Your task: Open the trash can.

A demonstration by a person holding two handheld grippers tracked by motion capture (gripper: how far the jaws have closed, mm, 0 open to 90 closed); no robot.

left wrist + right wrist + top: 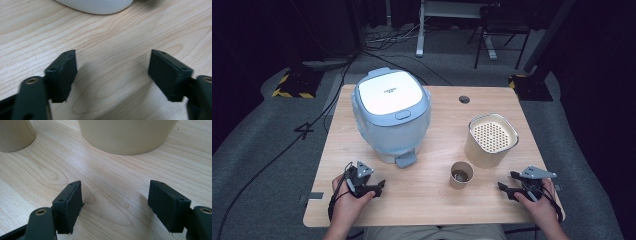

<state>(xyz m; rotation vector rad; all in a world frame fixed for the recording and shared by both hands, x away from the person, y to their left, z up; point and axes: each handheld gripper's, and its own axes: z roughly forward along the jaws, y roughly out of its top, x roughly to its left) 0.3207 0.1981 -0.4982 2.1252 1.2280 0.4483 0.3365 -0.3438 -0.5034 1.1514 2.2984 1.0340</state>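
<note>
Two grippers rest low over the near part of a light wooden table point(437, 200), one toward each near corner, each held in a person's hand. The left gripper point(371, 186) sits just inside the near left corner with its jaws standing apart and nothing between them; in the left gripper view point(112, 75) bare wood grain shows between the two black pads, and the pale rounded base of the rice cooker point(97, 6) lies beyond them. The rice cooker point(391, 115), pale blue with a white lid that is closed, stands in the left half of the surface toward the far edge, its front latch facing the near edge. The right gripper point(511, 186) lies by the near right corner, jaws likewise parted and empty; in the right gripper view point(115, 202) they frame bare wood. Ahead of it stand a small paper cup point(461, 175), near the middle of the near half, and a larger cream container point(491, 141) with a perforated insert, just behind and to the right of the cup. Both show in the right gripper view, the cup point(15, 135) at the upper left and the container point(127, 135) at the top, well apart from the pads. A round cable hole point(464, 99) lies near the far edge.
</note>
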